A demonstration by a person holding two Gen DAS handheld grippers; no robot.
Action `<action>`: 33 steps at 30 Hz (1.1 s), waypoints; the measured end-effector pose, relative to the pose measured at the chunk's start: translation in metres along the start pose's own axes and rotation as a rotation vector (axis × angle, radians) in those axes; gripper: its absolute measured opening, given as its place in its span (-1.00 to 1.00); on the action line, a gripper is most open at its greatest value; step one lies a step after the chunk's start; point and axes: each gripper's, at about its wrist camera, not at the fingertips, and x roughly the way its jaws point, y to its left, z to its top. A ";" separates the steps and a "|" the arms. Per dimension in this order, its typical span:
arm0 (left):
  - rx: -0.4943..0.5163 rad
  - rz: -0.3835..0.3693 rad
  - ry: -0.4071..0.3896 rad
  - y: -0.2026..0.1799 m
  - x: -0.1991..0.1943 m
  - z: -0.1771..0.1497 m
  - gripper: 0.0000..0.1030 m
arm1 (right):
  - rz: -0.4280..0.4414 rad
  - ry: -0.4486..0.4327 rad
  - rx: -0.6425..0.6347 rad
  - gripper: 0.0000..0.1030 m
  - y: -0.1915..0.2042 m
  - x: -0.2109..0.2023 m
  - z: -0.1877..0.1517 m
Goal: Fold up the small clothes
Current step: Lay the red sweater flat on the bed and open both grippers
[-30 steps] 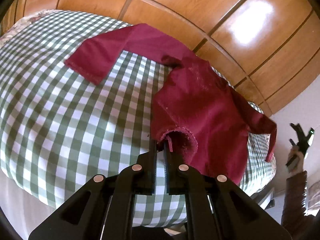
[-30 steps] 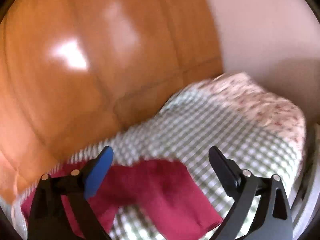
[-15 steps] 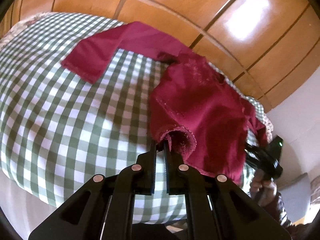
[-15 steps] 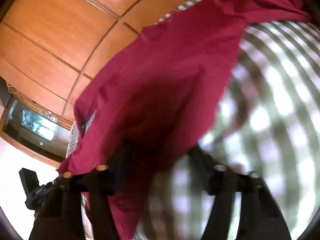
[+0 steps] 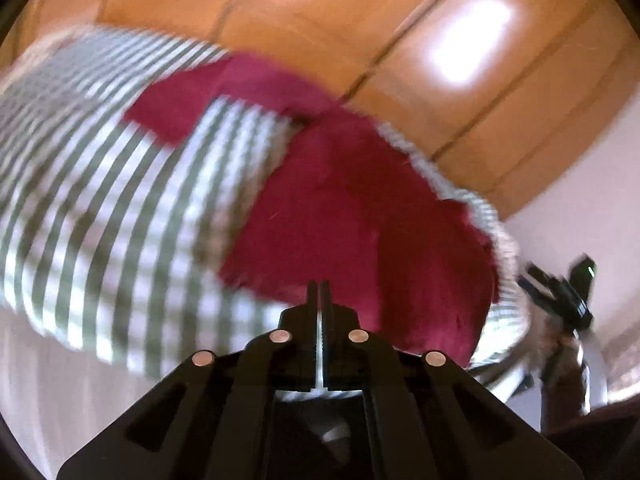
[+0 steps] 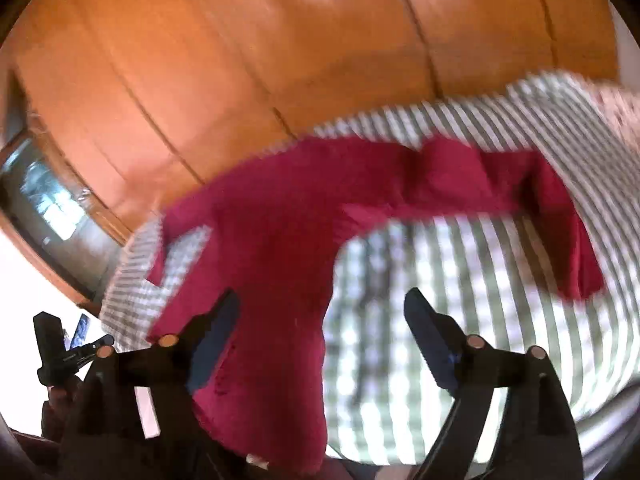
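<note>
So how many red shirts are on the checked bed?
1. The red shirt is spread over the checked bed cover in front of the wooden wall, one sleeve stretched out sideways. Blur could hide others, but none shows.

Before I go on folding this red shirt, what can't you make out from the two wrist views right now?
- Left wrist: whether the shut left gripper pinches the red shirt; motion blur.
- Right wrist: shirt hem, hidden behind the opening right gripper.
- Both: checked cloth pattern smeared.
- Left wrist: person's hand, blurred at the edge.
</note>
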 end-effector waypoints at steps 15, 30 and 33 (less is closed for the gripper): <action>-0.004 0.112 0.129 0.027 0.100 0.041 -0.84 | -0.021 0.253 -0.036 -0.85 0.021 0.097 -0.079; -0.045 0.137 0.202 0.016 0.058 -0.017 -0.56 | -0.247 0.303 -0.101 -0.25 -0.032 0.066 -0.060; -0.156 0.245 0.056 0.043 0.036 0.021 0.28 | -0.269 0.195 -0.092 0.60 -0.026 0.055 -0.034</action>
